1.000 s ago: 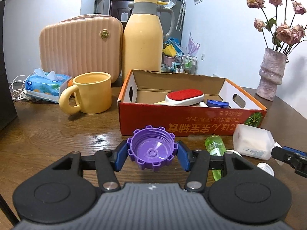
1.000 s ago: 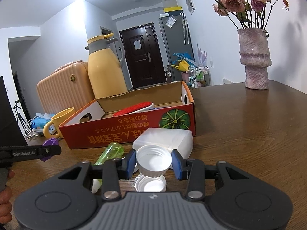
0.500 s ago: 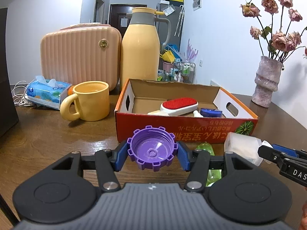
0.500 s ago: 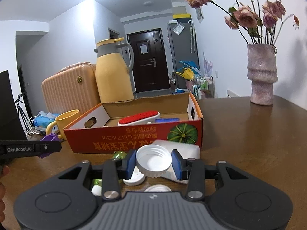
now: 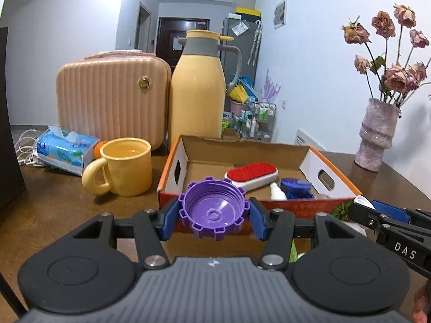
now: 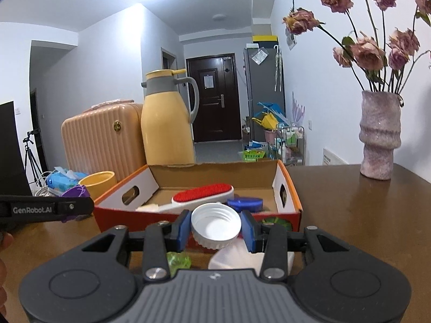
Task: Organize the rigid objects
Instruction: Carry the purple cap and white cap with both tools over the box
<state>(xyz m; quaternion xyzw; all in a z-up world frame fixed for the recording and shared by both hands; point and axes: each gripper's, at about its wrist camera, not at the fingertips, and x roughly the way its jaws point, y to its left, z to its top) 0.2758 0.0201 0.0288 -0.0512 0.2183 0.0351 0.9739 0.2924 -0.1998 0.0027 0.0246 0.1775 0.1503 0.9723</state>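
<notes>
Purple plastic, ridged and notched round its rim: that is the purple cap (image 5: 214, 209) the left gripper (image 5: 214, 216) carries, its blue fingers (image 5: 169, 222) closed part-way and pressing the cap from either side, hollow side facing back toward the holder. It hangs above the brown worktop (image 5: 54, 215), just in front of the near wall of the cardboard box (image 5: 304, 207).

To its right, the right gripper (image 6: 216, 230) has its fingers (image 6: 181, 230) drawn closer together round a white cap (image 6: 215, 228), also gripped by the sides, likewise raised just before the box's near wall.

Inside the box lie a red-topped brush (image 5: 252, 173), a blue lid (image 5: 296, 185) and a small white bottle (image 5: 277, 192). On the worktop under the right gripper sit a green bottle (image 6: 178, 259) and a white container (image 6: 237, 255).

Left of the box stands a yellow mug (image 5: 125, 165); behind it are a tissue pack (image 5: 63, 148), a peach case (image 5: 110, 105) and a yellow jug (image 5: 198, 94). Far right, a vase (image 5: 377, 137) holds dried roses.
</notes>
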